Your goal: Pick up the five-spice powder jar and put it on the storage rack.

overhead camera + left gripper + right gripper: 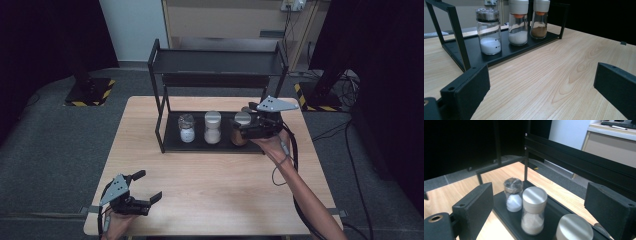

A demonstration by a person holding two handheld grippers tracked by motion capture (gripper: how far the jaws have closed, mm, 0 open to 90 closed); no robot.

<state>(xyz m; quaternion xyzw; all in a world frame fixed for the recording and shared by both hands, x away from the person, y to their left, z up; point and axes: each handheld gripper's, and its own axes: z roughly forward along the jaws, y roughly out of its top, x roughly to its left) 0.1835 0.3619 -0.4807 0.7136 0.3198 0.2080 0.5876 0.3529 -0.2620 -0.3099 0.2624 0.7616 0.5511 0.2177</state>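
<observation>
Brown-spice glass jar with silver cap (240, 129) stands rightmost on black metal rack's lower shelf (172, 142). Right gripper (537, 202) hovers above it, jaws apart, empty; centre over cap before closing. Left gripper (145, 186) spread, idle on table.

Brown-spice jar (240, 131) upright on rack's bottom shelf (172, 141), rightmost of 3

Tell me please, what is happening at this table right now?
A person works at a wooden table with a gripper in each hand. Three jars stand in a row on the lower shelf of a black rack. The right gripper hangs open just above the brown-filled jar, holding nothing. The left gripper rests open near the table's front edge.
</observation>
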